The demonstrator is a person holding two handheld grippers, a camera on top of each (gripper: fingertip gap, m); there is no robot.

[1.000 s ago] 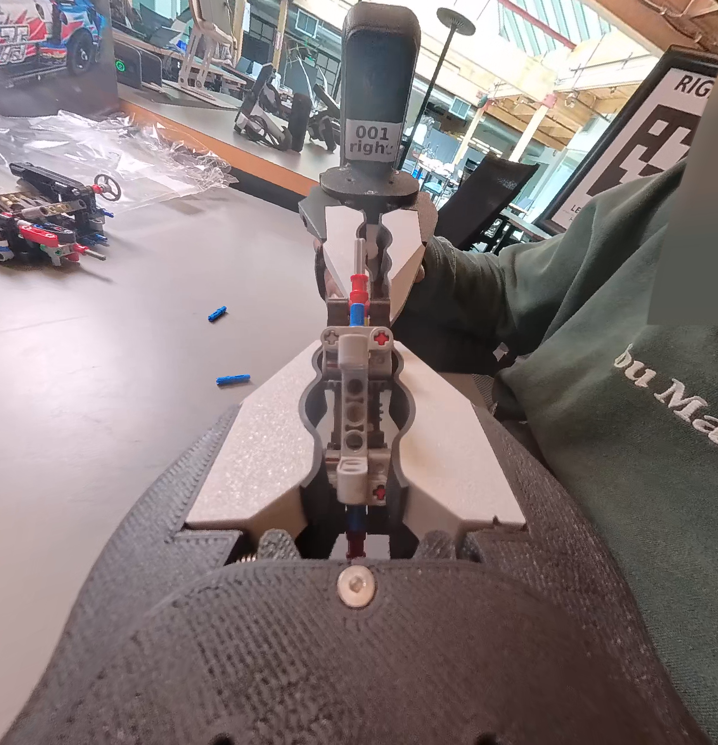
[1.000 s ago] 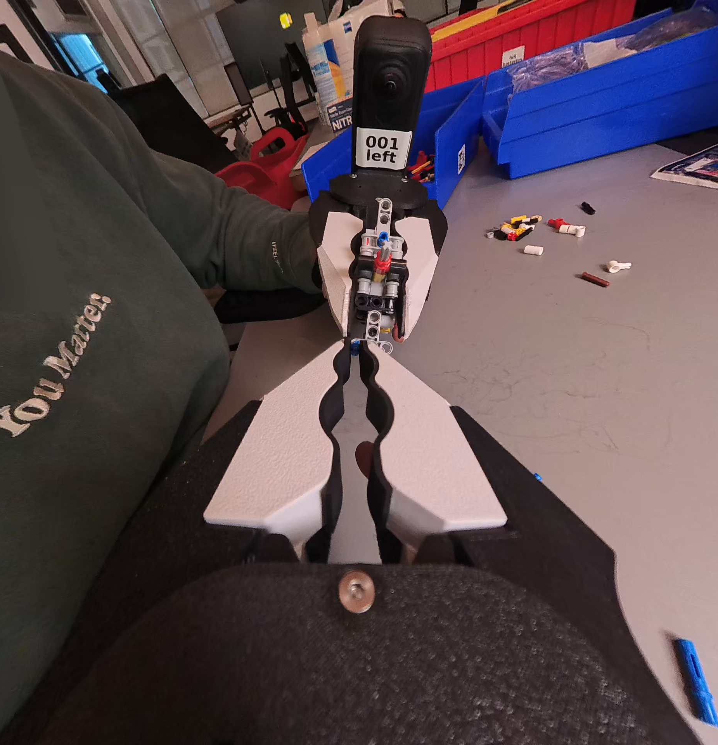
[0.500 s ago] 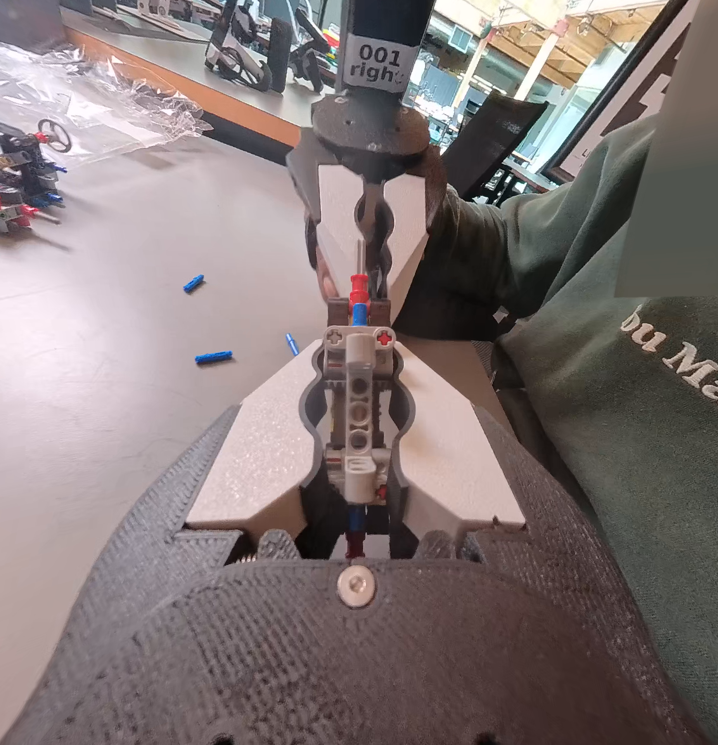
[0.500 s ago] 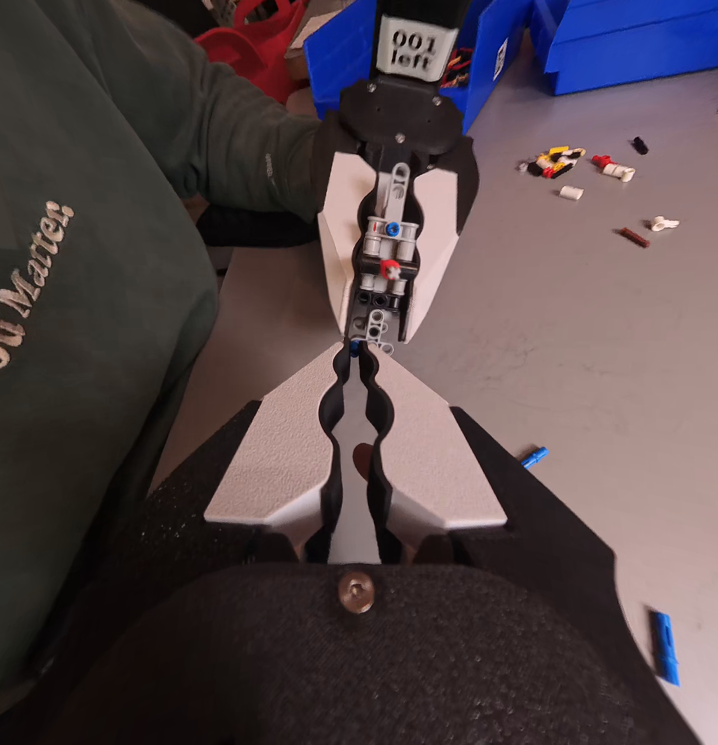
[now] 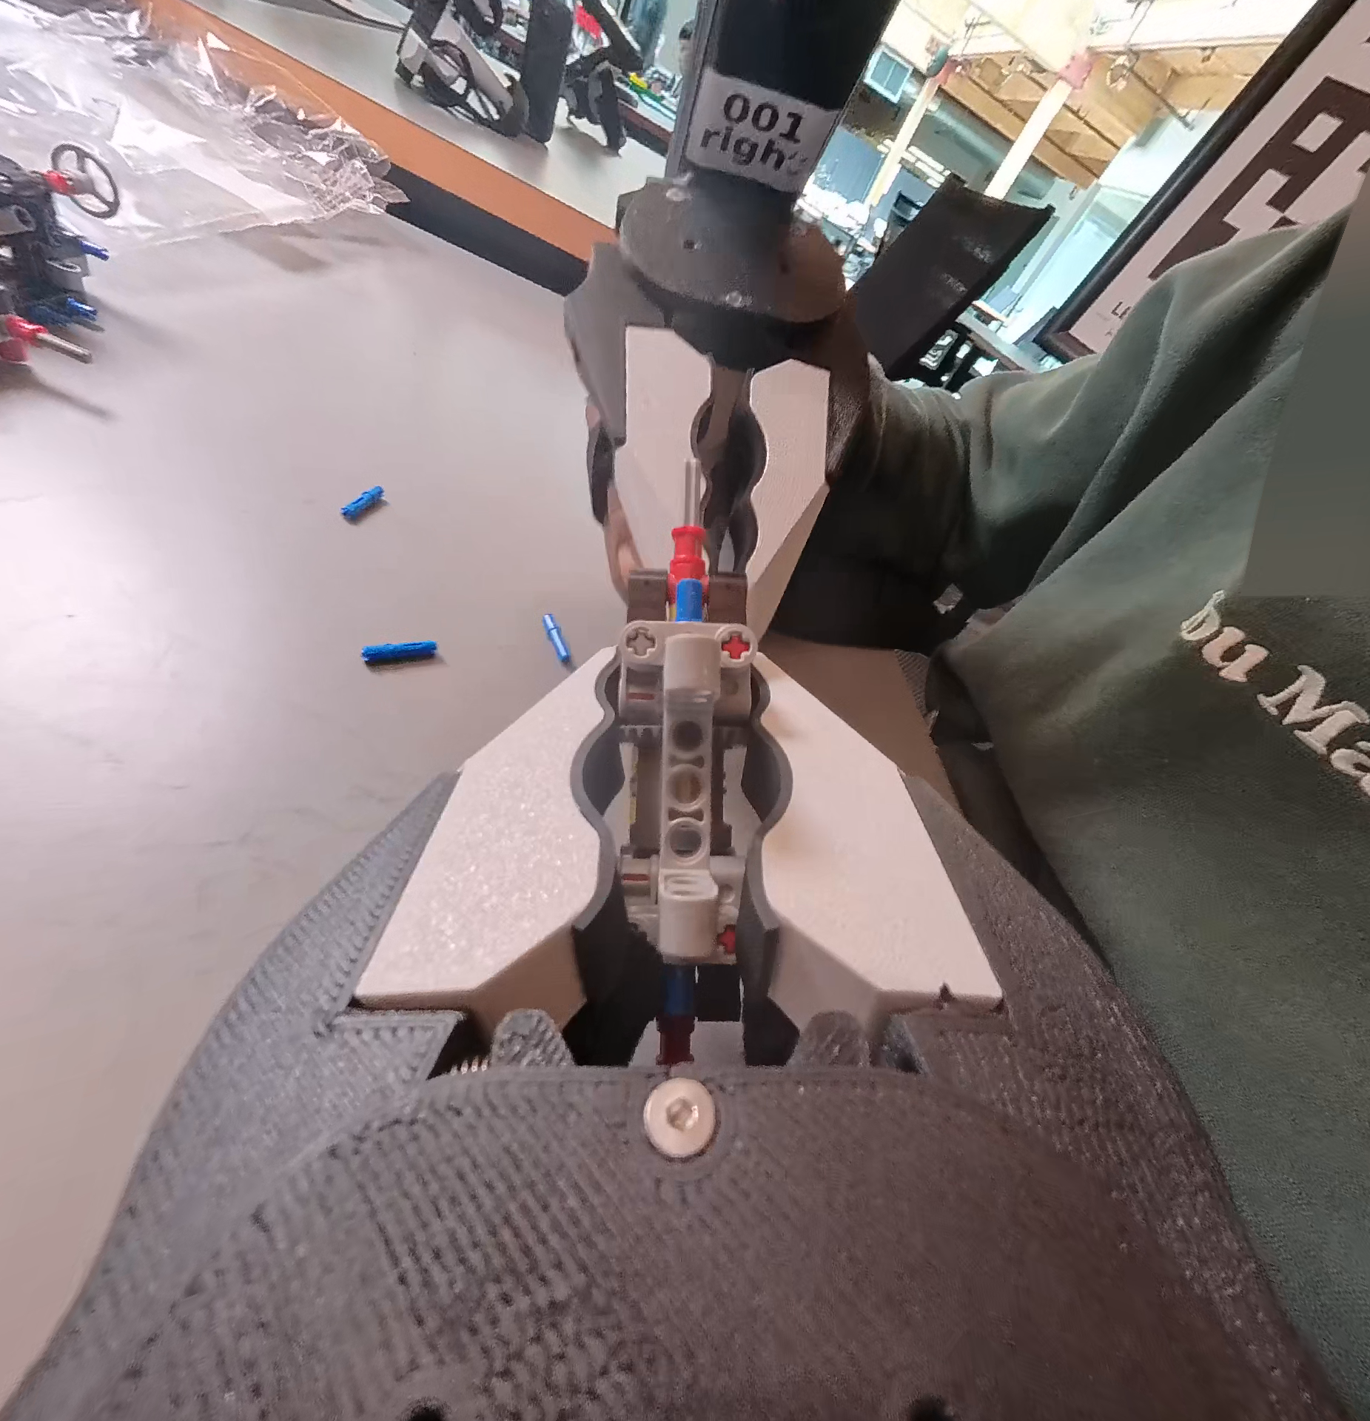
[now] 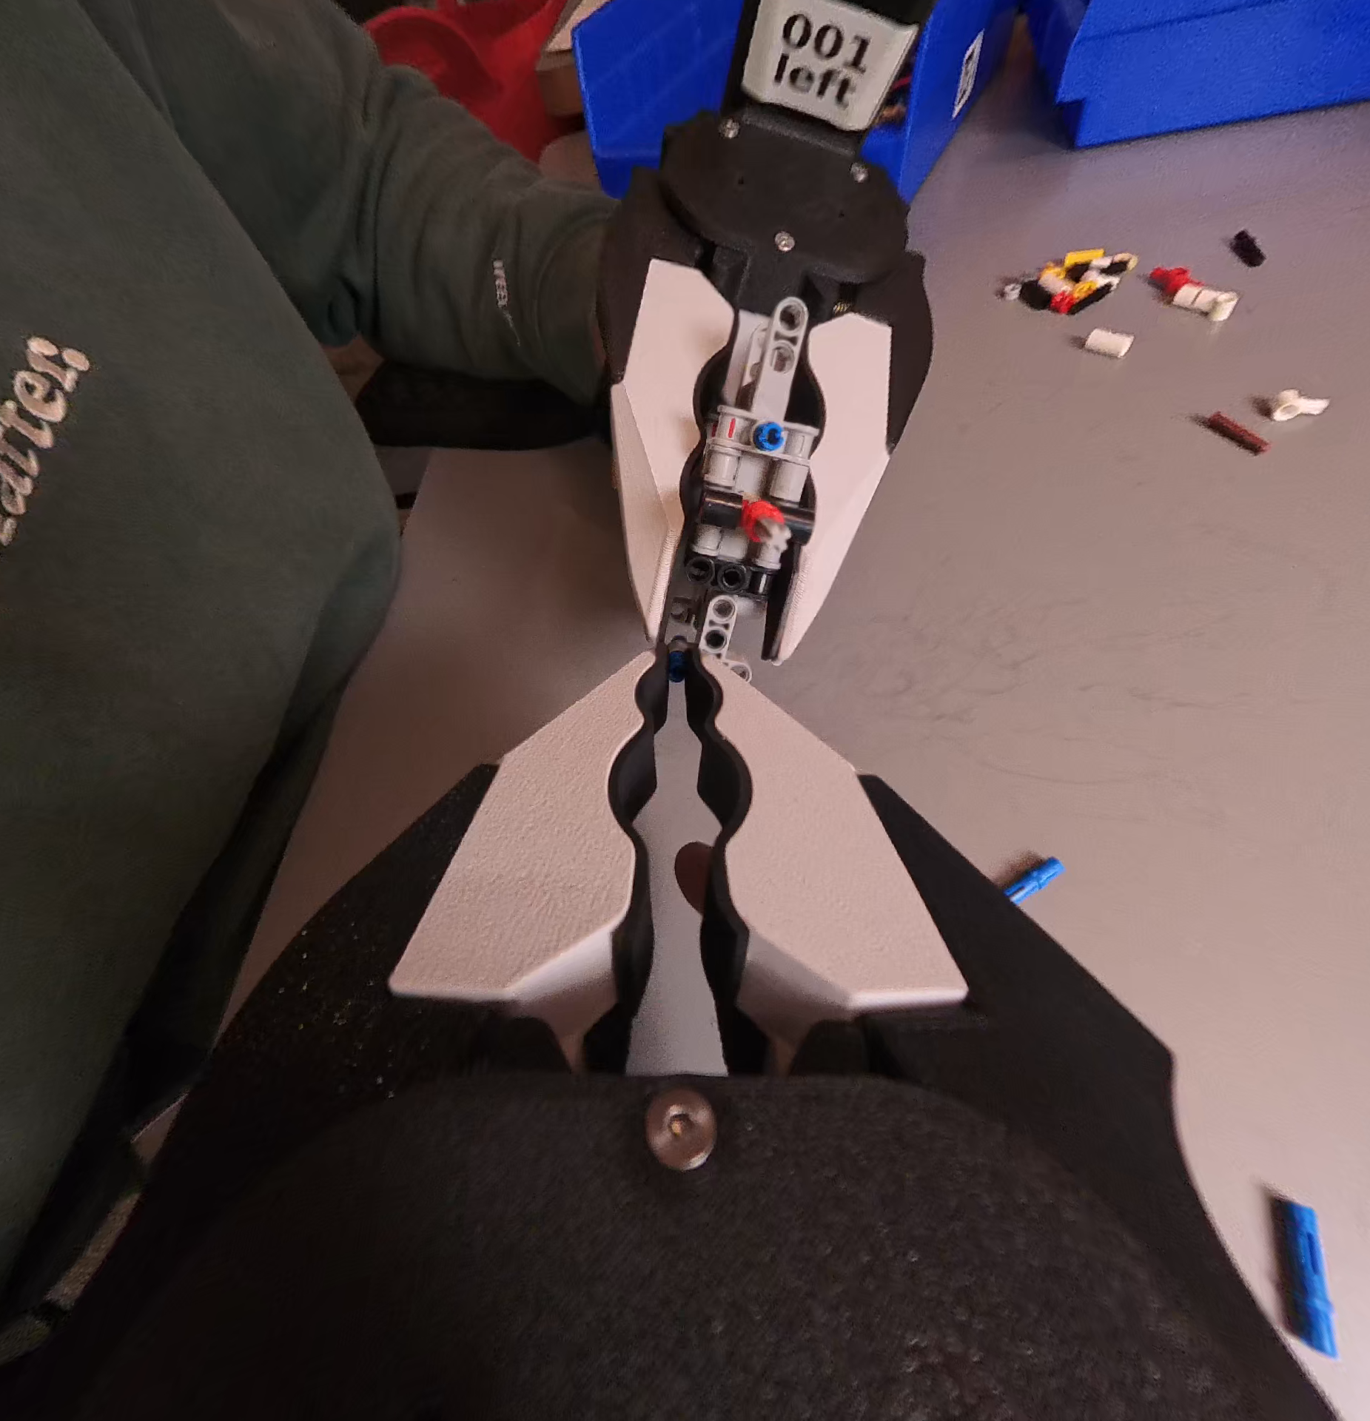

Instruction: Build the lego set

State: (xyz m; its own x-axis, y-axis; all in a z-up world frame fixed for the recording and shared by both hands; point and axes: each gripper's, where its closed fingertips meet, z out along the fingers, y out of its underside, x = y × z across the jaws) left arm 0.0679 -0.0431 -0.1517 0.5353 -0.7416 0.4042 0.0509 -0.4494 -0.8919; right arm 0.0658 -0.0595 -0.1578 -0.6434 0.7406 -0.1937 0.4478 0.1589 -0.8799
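A: In the left wrist view, what is around the left gripper (image 5: 685, 677)?

B: Its two fingers are pressed on a grey building-block assembly (image 5: 685, 777), which fills the space between them. Beyond the assembly, the right gripper (image 5: 716, 573) faces it tip to tip. Left of the assembly, three blue pins (image 5: 398, 651) lie on the grey table (image 5: 205, 692). Farther left are a dark toy model (image 5: 28, 254) and a clear plastic sheet (image 5: 205, 131). Right of the assembly, a green sleeve (image 5: 1051, 477) hides the table.

A: Any writing?

B: A white label sits on the right gripper's body and pale letters on the green shirt; I do not repeat them.

A: And the right wrist view?

B: The right gripper (image 6: 675, 663) is almost closed and pinches a small blue pin (image 6: 675, 666) at its tips, touching the near end of the assembly (image 6: 751, 492). The left gripper (image 6: 716, 638) holds that assembly. Right of the assembly lie small loose parts (image 6: 1112, 300); behind it stand blue bins (image 6: 1204, 69). Two blue pins (image 6: 1034, 878) lie near the right gripper's body.

A: What differs from a second ago?

B: The grippers have tilted downwards, so each view shows more table. Both grips are unchanged.
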